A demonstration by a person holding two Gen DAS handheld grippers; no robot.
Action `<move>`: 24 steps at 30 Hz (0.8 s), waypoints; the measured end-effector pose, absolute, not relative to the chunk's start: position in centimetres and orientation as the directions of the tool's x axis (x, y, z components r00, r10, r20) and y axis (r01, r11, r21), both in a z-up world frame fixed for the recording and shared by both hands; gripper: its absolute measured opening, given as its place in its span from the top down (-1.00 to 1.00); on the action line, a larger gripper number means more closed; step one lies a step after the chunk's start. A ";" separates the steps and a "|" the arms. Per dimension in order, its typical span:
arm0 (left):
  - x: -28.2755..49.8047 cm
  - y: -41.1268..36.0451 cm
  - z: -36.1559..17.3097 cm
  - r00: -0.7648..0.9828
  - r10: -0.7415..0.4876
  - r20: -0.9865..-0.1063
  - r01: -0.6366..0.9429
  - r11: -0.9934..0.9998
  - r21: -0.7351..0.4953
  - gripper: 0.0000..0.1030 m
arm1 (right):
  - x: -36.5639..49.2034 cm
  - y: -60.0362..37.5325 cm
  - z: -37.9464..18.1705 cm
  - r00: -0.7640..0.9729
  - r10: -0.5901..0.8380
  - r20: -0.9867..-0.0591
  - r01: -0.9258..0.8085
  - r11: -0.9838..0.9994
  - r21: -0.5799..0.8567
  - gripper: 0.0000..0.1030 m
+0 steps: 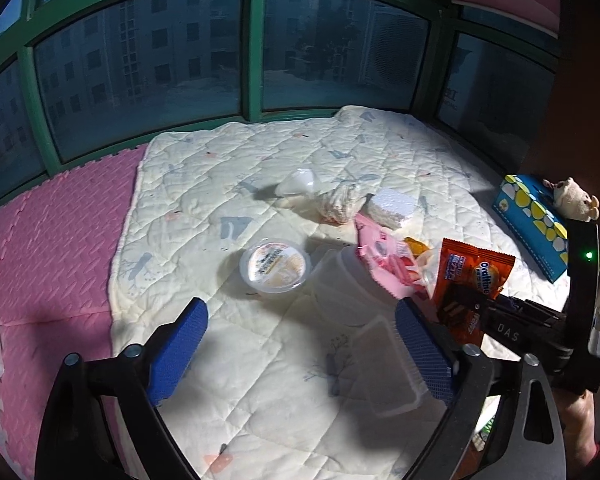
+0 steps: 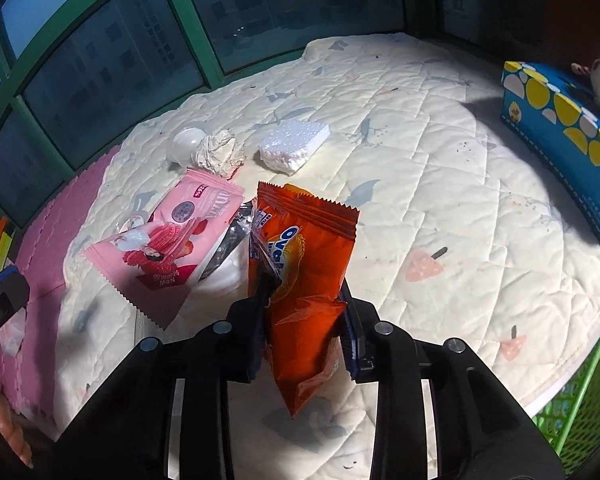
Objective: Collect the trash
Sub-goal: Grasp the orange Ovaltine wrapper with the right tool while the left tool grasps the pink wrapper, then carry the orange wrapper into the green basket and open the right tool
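My right gripper (image 2: 306, 304) is shut on an orange Ovaltine wrapper (image 2: 308, 256) and holds it above the quilt; it also shows in the left wrist view (image 1: 470, 276). A pink snack wrapper (image 2: 168, 248) lies just left of it over a clear tub (image 1: 340, 284). A crumpled paper ball (image 2: 220, 152), a white foam block (image 2: 294, 146) and a clear plastic cup (image 2: 186, 142) lie farther back. My left gripper (image 1: 300, 344) is open and empty above the quilt, near a round lidded cup (image 1: 274, 266) and a clear tray (image 1: 384, 368).
A cream quilt (image 2: 420, 184) covers pink foam mats (image 1: 48, 248) below green-framed windows (image 1: 256, 60). A blue and yellow tissue box (image 2: 560, 136) with a plush toy (image 1: 572, 198) stands at the right. A green mesh basket (image 2: 580, 412) is at the lower right.
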State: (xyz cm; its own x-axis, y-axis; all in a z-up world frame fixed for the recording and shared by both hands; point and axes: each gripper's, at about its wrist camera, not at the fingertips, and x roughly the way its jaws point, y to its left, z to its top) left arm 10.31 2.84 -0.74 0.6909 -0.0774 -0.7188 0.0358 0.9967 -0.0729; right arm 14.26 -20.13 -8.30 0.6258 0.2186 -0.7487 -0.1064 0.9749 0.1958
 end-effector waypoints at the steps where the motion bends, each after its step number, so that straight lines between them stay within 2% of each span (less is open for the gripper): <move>1: 10.5 2.5 -0.8 0.686 -0.093 -0.721 0.052 0.996 -0.079 -0.65 | 14.0 -20.2 -8.1 0.633 0.215 -0.744 -0.108 0.976 0.190 0.45; 5: 11.6 1.0 -1.2 0.663 -0.141 -0.735 0.099 0.990 -0.101 -0.43 | 12.7 -20.7 -6.9 0.663 0.206 -0.720 -0.113 0.978 0.175 0.46; 13: 14.2 -0.9 -3.1 0.592 -0.232 -0.772 0.154 0.973 -0.174 -0.26 | 9.7 -23.5 -4.7 0.707 0.189 -0.681 -0.066 0.977 0.203 0.46; 14: 14.7 -1.1 -3.5 0.581 -0.230 -0.781 0.156 0.973 -0.170 -0.17 | 9.3 -23.9 -4.5 0.709 0.188 -0.679 -0.057 0.976 0.210 0.46; 16: 15.4 -1.2 -4.1 0.559 -0.242 -0.793 0.150 0.970 -0.191 -0.11 | 8.4 -24.9 -4.4 0.714 0.183 -0.676 -0.035 0.973 0.227 0.46; 24: 16.4 -1.5 -4.6 0.536 -0.277 -0.797 0.175 0.960 -0.216 0.64 | 4.6 -28.1 -4.6 0.725 0.110 -0.680 0.043 0.978 0.204 0.46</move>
State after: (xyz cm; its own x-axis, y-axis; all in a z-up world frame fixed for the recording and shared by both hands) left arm 16.42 -1.47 -4.60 0.5364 -0.2774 -0.7971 0.1754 0.9605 -0.2162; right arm 4.61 -28.13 -4.64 0.7247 0.1100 -0.6803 0.0433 0.9780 0.2042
